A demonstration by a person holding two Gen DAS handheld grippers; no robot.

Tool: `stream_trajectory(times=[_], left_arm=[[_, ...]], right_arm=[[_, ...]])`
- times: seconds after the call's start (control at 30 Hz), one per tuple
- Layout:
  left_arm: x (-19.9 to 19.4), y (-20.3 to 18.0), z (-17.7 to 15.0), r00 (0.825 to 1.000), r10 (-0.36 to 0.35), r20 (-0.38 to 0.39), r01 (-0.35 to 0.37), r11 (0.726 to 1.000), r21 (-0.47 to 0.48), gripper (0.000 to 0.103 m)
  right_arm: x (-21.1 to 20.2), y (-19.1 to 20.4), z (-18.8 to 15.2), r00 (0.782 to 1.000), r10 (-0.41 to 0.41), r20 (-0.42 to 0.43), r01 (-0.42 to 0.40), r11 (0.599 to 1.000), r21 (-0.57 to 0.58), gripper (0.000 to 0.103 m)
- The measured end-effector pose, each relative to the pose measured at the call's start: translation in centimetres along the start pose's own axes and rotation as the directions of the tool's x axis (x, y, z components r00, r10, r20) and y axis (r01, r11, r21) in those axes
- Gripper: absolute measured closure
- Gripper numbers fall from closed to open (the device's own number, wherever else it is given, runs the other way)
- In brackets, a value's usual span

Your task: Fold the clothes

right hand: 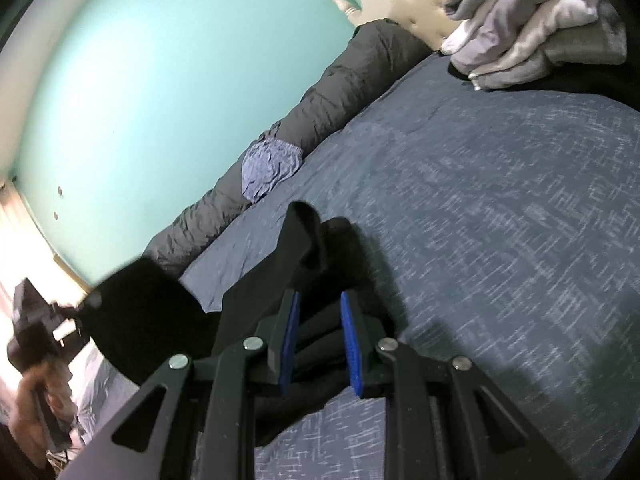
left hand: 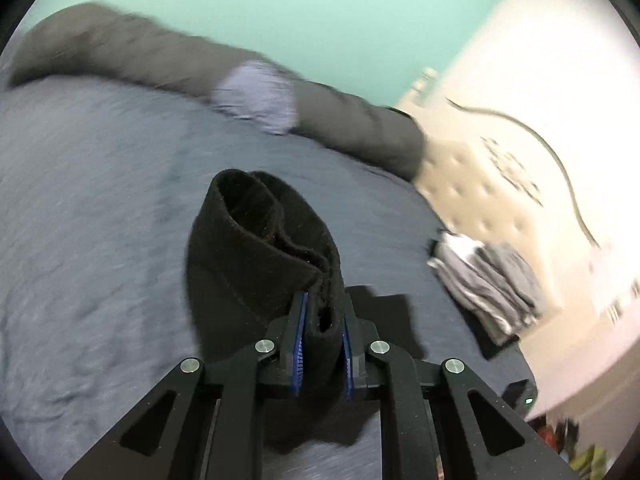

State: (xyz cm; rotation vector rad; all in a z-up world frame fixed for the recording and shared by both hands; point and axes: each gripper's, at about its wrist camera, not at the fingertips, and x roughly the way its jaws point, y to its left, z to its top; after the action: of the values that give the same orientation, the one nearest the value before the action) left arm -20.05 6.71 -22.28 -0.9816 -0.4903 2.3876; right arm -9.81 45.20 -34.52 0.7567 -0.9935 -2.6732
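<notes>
Left wrist view: left hand-held gripper (left hand: 323,320) nearly closed, pinching black garment (left hand: 256,248) hem, raised above bed (left hand: 100,208) middle | right hand-held gripper (right hand: 318,340) clamped on other end, so cloth is spread for folding.

Bedspread (right hand: 500,220) ahead clear; folded pile (right hand: 532,28) and bolster (right hand: 340,92) border it.

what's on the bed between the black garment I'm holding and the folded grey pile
Nothing: the right wrist view shows only bare blue bedspread between the black fabric garment and the folded grey clothes pile.
</notes>
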Motion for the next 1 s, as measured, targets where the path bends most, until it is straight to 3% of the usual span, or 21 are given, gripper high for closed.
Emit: stream_trajectory(times=[0.13,0.23,0.33,0.43,0.57,0.7,0.87,1.0], left_arm=[[5.7,-7.3,-0.1,0.997,-0.041,-0.067,0.048,0.993,0.111,0.088],[10.7,-11.3,-2.4,0.987,-0.057,-0.148,0.082,0.983,0.165,0.088],[16.0,-12.8,-6.3,0.963,-0.024,-0.268,0.08,0.977,0.199,0.088],[18.7,-12.5,-8.7,0.947,0.003,-0.321,0.059,0.981,0.183,0.087],[18.9,-12.7,-9.7,0.943,0.013,-0.333,0.049,0.983,0.175,0.084],[18.1,-13.7,-8.7,0.939,0.005,-0.343,0.058,0.983,0.172,0.072],[13.7,-12.7,-4.9,0.959,-0.066,-0.274,0.111,0.982,0.154,0.064],[11.7,-8.7,-2.9,0.974,-0.003,-0.228,0.028,0.994,0.104,0.063]], right_arm=[[-1.0,-1.5,0.9,1.0,-0.006,0.013,0.005,0.999,0.044,0.082],[-1.5,-2.4,1.4,1.0,-0.022,0.012,0.021,0.998,0.059,0.082],[-1.7,-3.1,1.7,0.999,-0.044,0.0,0.044,0.997,0.065,0.082],[-2.0,-3.9,2.0,0.999,-0.05,0.004,0.049,0.995,0.088,0.082],[-2.3,-4.2,2.3,0.999,-0.05,0.009,0.049,0.994,0.101,0.082],[-2.3,-4.2,2.3,0.999,-0.045,0.012,0.044,0.994,0.102,0.082],[-2.2,-4.1,2.4,0.999,-0.039,0.015,0.037,0.994,0.103,0.082],[-2.2,-4.0,2.4,0.999,-0.034,0.017,0.032,0.994,0.104,0.082]])
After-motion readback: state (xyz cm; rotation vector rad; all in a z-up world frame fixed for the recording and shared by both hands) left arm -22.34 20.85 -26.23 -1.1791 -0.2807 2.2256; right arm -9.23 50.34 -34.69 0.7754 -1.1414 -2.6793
